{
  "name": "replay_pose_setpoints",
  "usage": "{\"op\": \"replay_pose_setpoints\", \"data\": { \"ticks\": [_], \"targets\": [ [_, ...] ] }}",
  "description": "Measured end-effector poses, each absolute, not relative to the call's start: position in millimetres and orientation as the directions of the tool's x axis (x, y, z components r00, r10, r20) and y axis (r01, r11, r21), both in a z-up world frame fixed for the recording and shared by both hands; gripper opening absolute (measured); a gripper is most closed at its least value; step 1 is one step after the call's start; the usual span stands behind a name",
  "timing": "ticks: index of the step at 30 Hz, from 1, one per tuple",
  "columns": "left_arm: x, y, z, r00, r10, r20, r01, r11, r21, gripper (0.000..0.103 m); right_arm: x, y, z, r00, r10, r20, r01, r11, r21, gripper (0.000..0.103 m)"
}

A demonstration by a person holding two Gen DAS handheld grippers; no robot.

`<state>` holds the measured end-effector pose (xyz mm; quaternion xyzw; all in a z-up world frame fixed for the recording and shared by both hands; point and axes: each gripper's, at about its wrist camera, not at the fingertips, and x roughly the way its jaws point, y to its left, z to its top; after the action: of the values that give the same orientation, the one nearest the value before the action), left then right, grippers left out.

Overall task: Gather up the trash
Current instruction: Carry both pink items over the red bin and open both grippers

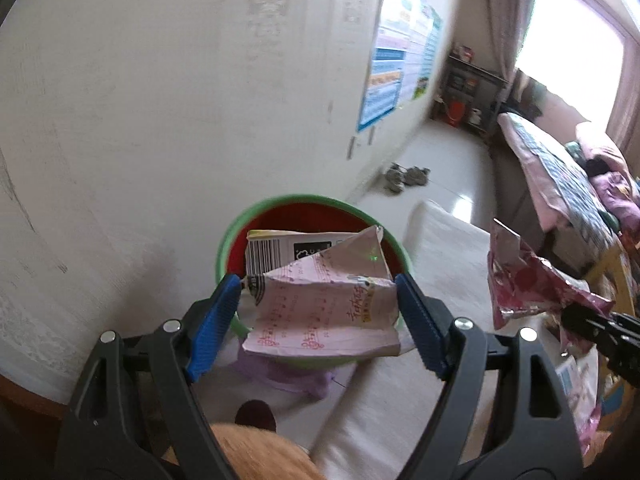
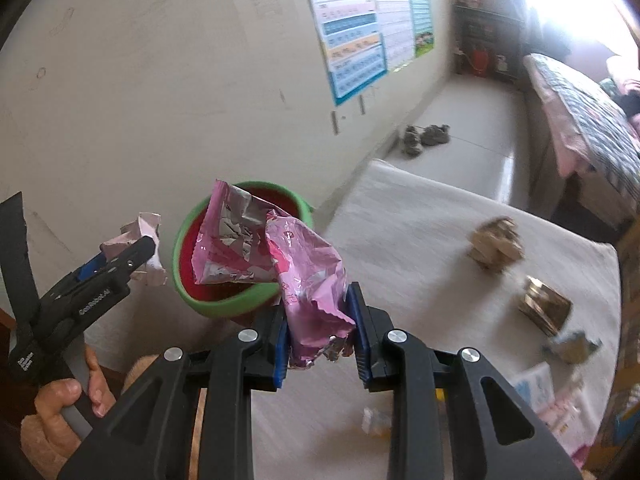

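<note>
A bin with a green rim (image 1: 256, 210) and red inside stands at the table's far left corner; it also shows in the right wrist view (image 2: 224, 304). My left gripper (image 1: 320, 312) is shut on a crumpled pink-and-white paper carton (image 1: 320, 312) and holds it over the bin's near rim; the carton shows in the right wrist view (image 2: 144, 236). My right gripper (image 2: 320, 336) is shut on a crumpled pink foil wrapper (image 2: 280, 252), held just right of the bin. The wrapper shows in the left wrist view (image 1: 520, 276).
The table has a white cloth (image 2: 420, 232). On it to the right lie crumpled brown wrappers (image 2: 496, 244), a gold-brown packet (image 2: 544, 308) and small scraps (image 2: 376, 420). A wall runs along the left. A bed (image 2: 580, 108) and shoes (image 2: 424, 136) are beyond.
</note>
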<state>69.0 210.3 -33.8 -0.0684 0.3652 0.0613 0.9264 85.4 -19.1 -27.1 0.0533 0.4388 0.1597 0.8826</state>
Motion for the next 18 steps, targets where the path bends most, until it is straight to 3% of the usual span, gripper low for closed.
{"op": "replay_pose_setpoints", "data": {
  "ticks": [18],
  "targets": [
    [120, 248, -79, 0.65, 0.034, -0.759, -0.207, 0.969, -0.134, 0.077, 168, 57, -75, 0.473, 0.334, -0.815, -0.215, 0.941, 0.261, 0.027]
  ]
}}
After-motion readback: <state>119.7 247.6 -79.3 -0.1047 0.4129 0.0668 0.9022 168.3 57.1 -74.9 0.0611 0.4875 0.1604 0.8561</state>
